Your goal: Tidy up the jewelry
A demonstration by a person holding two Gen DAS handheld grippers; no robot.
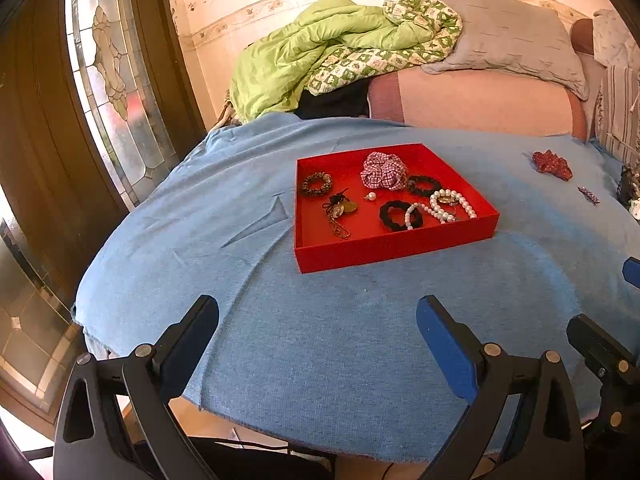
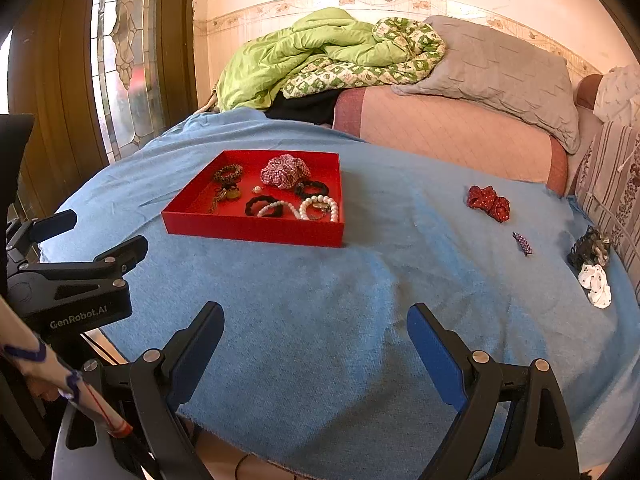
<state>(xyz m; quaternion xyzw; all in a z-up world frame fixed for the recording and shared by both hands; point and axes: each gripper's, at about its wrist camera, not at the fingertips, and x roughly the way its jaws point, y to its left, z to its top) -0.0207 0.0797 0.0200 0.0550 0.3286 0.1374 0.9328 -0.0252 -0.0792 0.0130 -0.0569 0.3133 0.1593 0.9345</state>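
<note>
A red tray (image 1: pixel 384 246) (image 2: pixel 256 230) sits on the blue cloth and holds a checked scrunchie (image 1: pixel 384 171), black hair ties, pearl bracelets (image 1: pixel 452 203) (image 2: pixel 320 208) and a pendant chain (image 1: pixel 340 210). Loose on the cloth to the right lie a red dotted scrunchie (image 2: pixel 489 202) (image 1: pixel 552 165), a small purple clip (image 2: pixel 522 243) (image 1: pixel 589 194), a dark hair claw (image 2: pixel 591 247) and a white dotted scrunchie (image 2: pixel 596 290). My left gripper (image 1: pixel 318 320) is open near the table's front edge, short of the tray. My right gripper (image 2: pixel 316 326) is open too, holding nothing.
Blue cloth (image 2: pixel 320 300) covers the table. Behind it stands a sofa (image 2: pixel 452 132) with a green quilt (image 2: pixel 304 52) and a grey pillow (image 2: pixel 500 72). A stained-glass door (image 1: pixel 112 80) is at the left. A patterned sleeve (image 2: pixel 48 376) shows at lower left.
</note>
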